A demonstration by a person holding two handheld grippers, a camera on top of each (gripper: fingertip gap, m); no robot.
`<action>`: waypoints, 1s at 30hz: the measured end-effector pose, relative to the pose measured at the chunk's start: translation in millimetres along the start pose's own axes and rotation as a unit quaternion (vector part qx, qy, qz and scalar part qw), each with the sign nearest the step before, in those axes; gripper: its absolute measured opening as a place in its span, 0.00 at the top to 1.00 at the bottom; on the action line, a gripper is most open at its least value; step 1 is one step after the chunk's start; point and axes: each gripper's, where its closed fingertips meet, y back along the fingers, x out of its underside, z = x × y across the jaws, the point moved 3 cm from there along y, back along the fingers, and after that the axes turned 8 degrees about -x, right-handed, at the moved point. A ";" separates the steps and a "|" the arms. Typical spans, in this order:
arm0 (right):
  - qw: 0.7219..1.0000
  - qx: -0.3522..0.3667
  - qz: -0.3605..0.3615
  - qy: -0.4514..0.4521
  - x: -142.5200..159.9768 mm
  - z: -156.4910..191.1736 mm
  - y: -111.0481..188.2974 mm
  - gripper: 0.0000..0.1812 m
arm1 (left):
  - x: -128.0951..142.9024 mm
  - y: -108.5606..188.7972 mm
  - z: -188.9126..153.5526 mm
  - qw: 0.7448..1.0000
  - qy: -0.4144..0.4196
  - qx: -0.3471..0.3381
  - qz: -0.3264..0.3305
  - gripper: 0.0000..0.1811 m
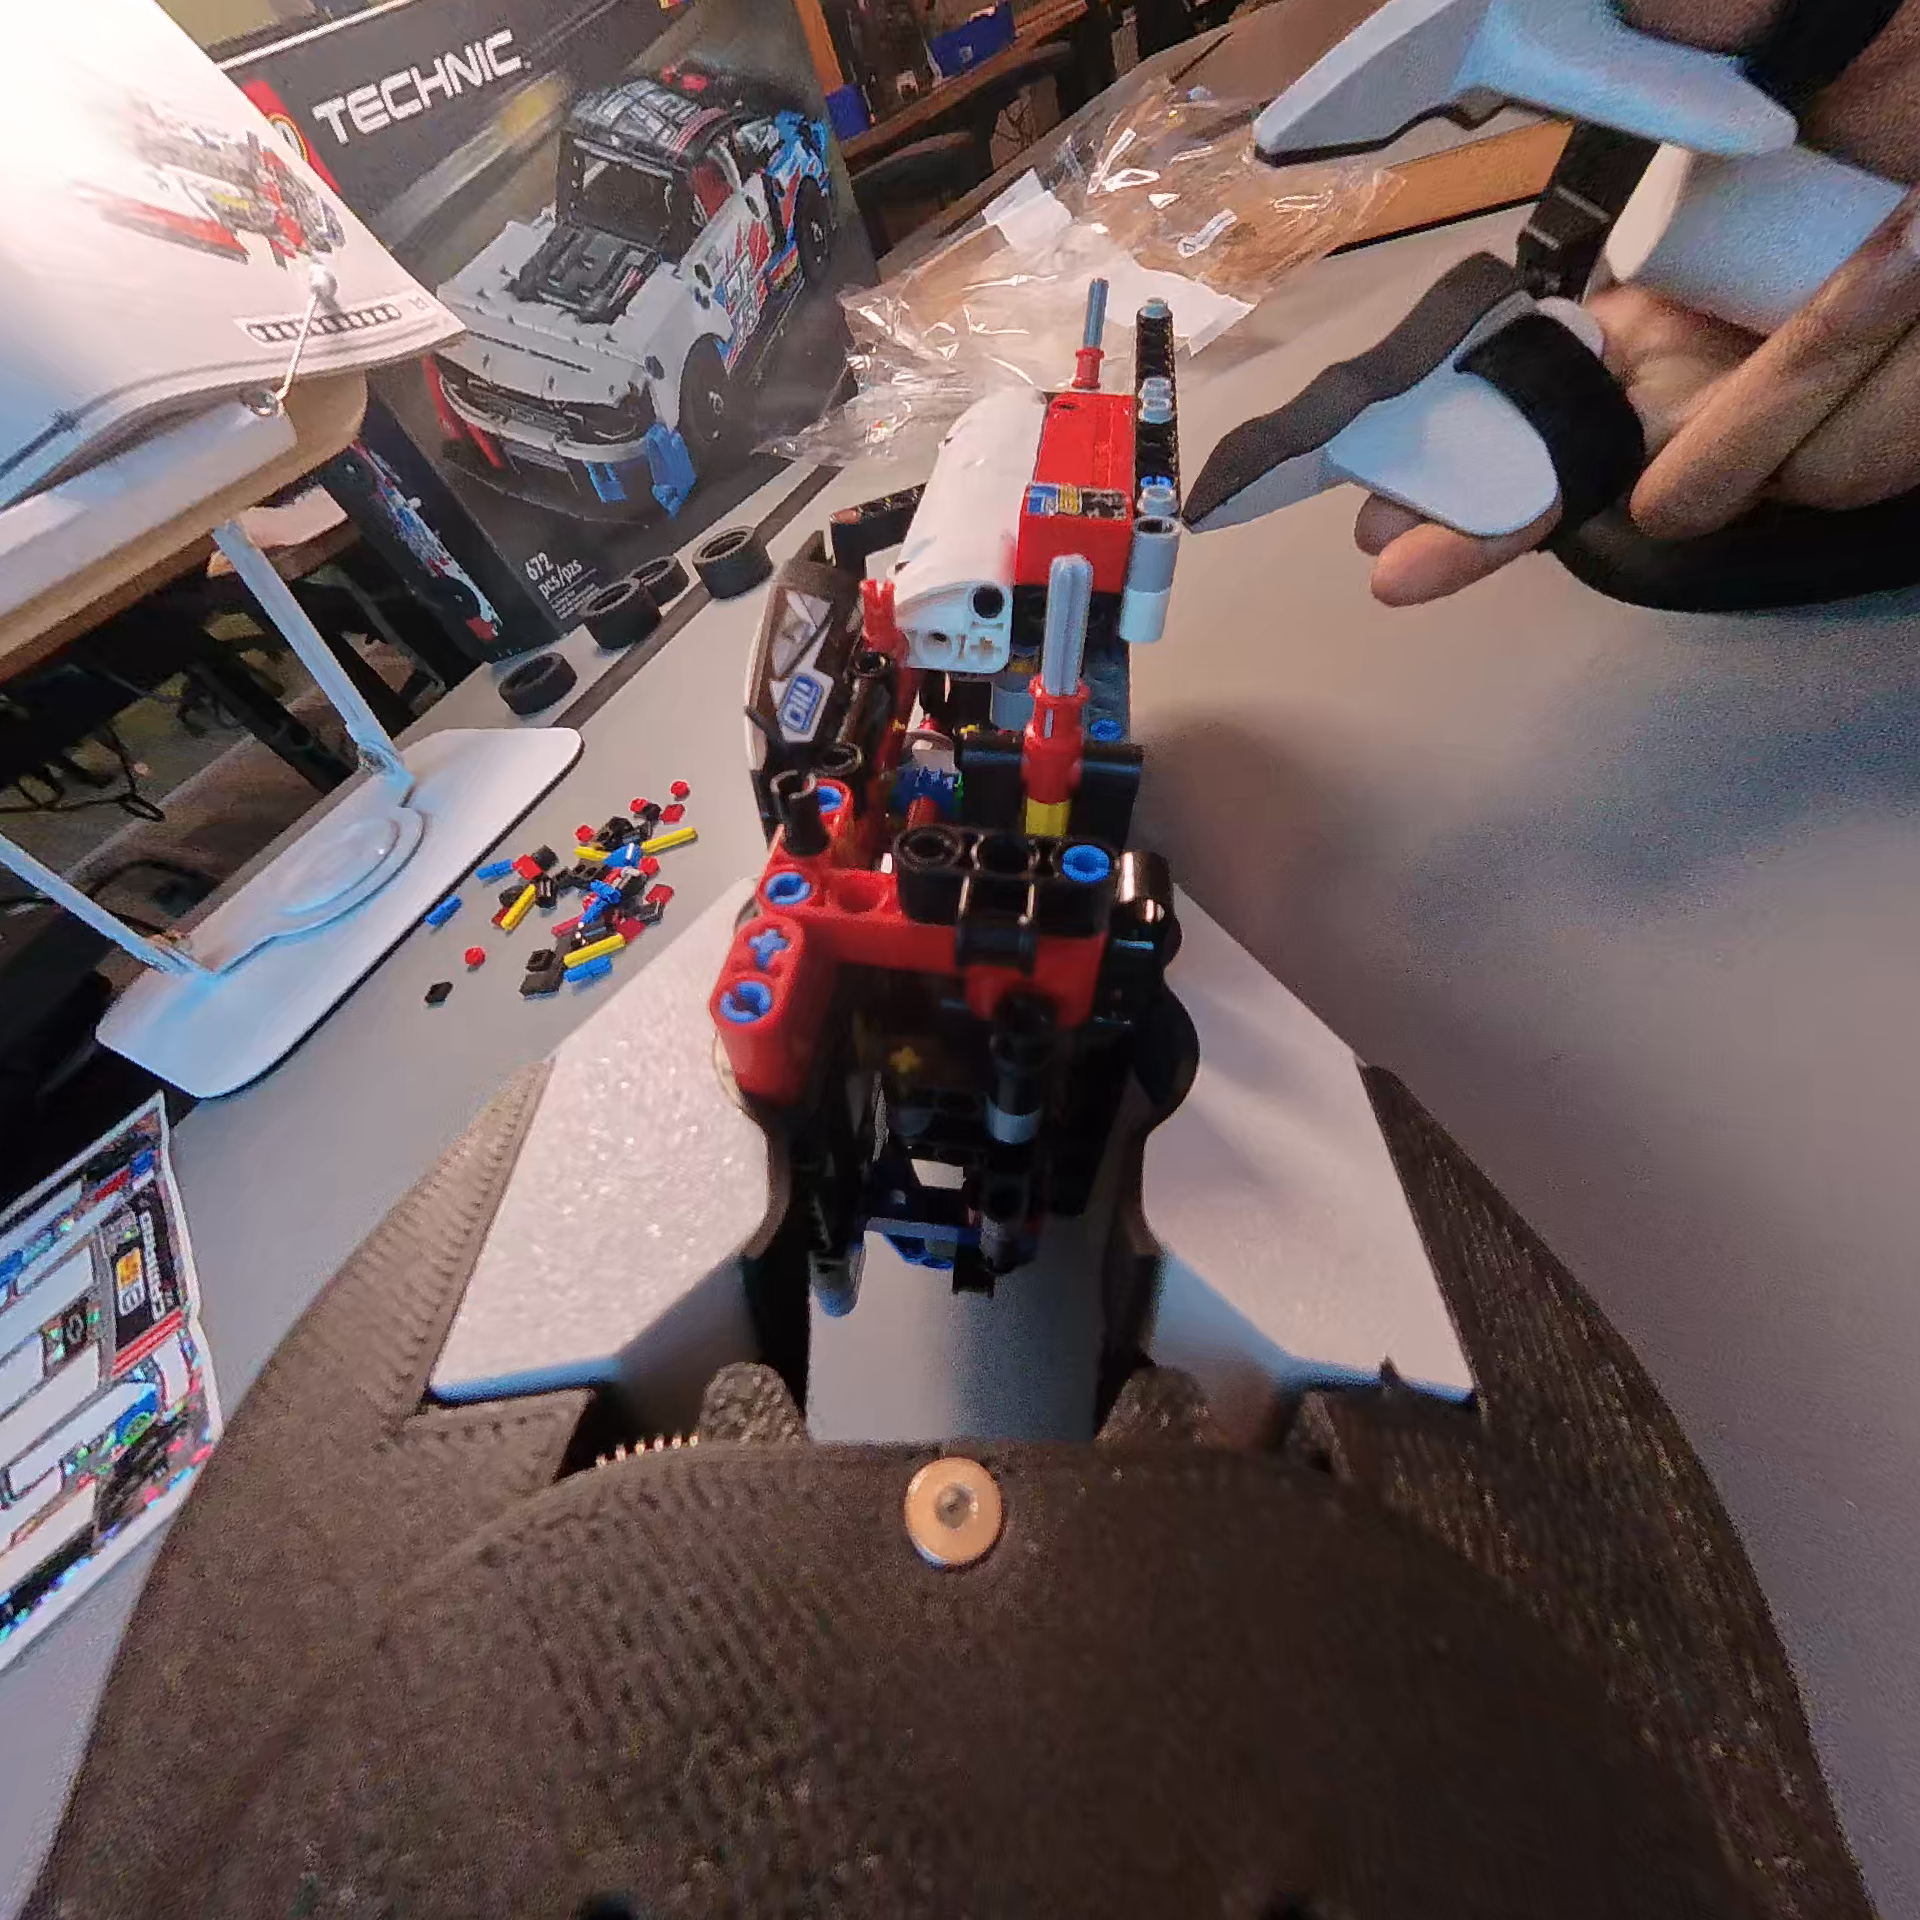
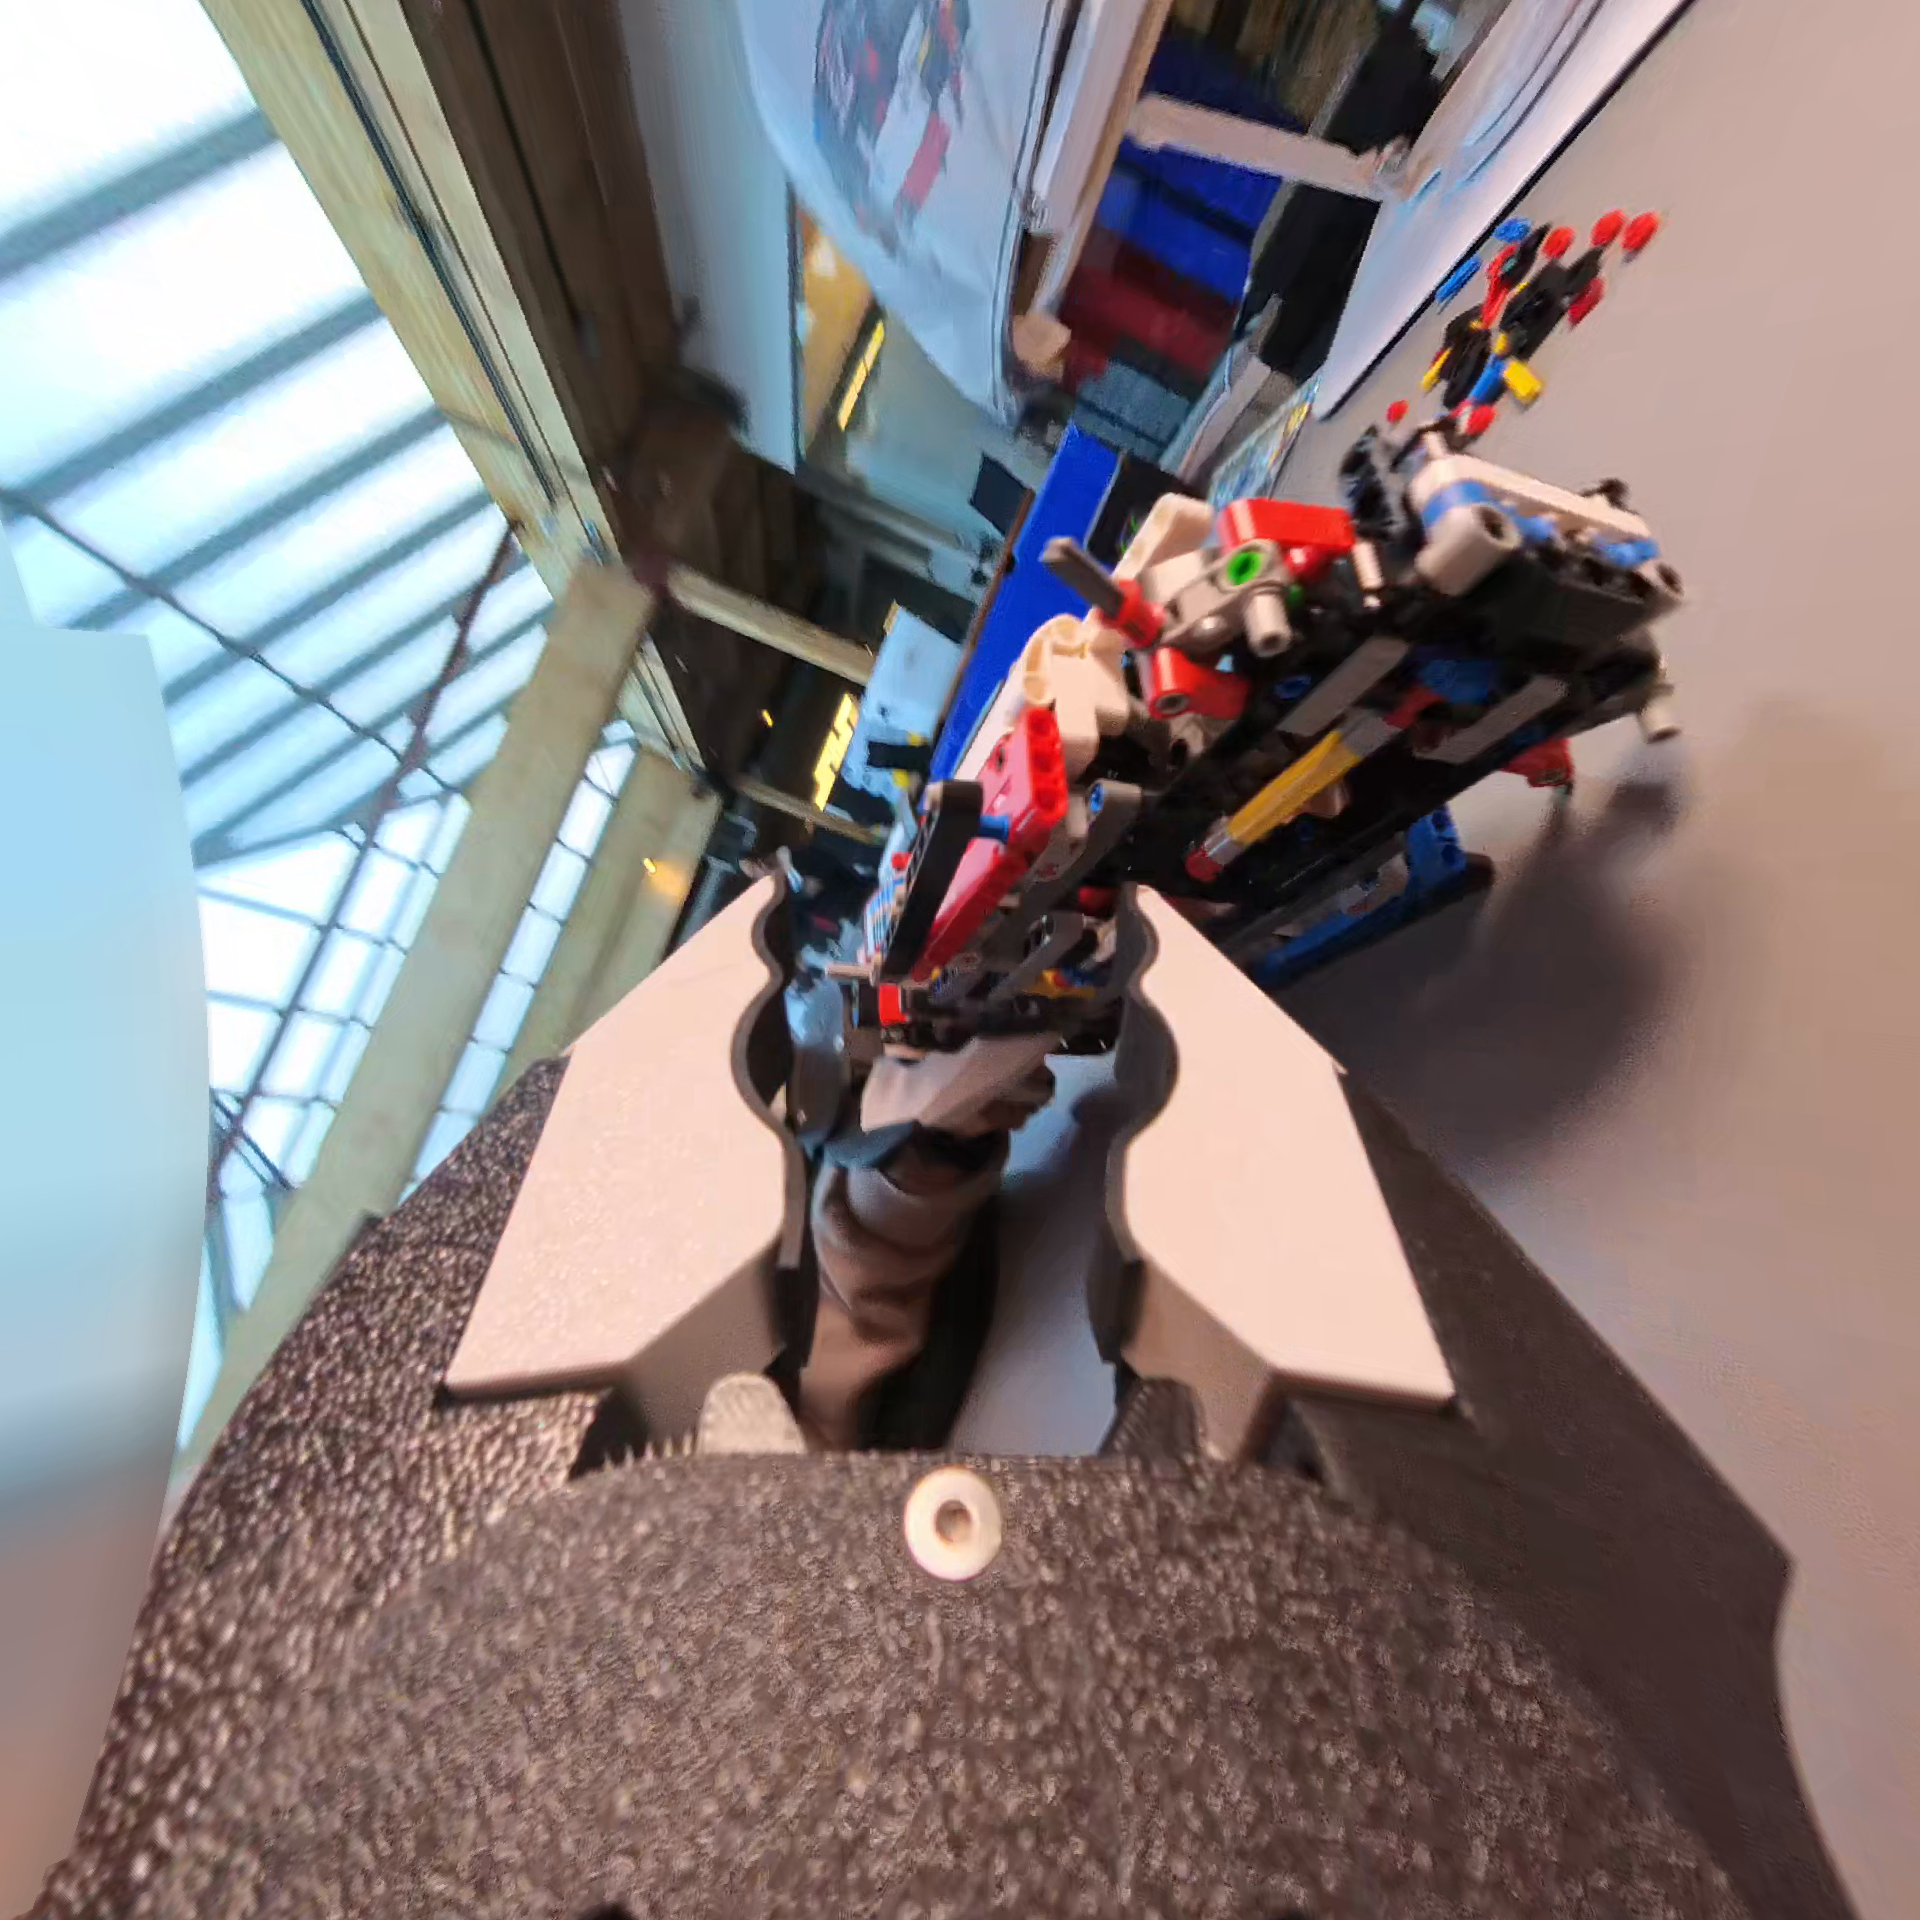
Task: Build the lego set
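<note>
The part-built lego car, in red, black and white, stands on end above the grey table. My left gripper is shut on its lower end, one finger on each side. My right gripper, held in a hand, has its tip at the grey pins on the black beam near the model's top. In the right wrist view the model runs away from my right gripper. The jaws are apart around its near end, with a gap on the left side.
The set's box stands at the back left, with an instruction booklet on a white stand. Small loose parts and several black tyres lie left of the model. A sticker sheet and plastic bags lie nearby. Left tips to right tips: about 11 centimeters.
</note>
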 end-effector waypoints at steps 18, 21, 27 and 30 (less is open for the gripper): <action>0.998 -0.029 -0.056 -0.027 -12.5 -17.1 -14.9 0.85 | 3.7 2.2 -0.4 1.000 -0.012 -0.012 0.010 0.63; 0.996 -0.042 -0.060 -0.046 -12.8 -18.7 -15.5 0.85 | 3.8 2.5 -1.2 1.000 -0.024 -0.017 0.010 0.64; 0.997 -0.045 -0.049 -0.038 -14.3 -19.6 -16.1 0.85 | 4.0 2.5 -2.1 0.999 -0.035 -0.023 0.011 0.64; 0.997 -0.048 -0.050 -0.032 -14.2 -19.1 -15.3 0.85 | 3.7 2.9 -3.5 0.999 -0.042 -0.025 0.010 0.64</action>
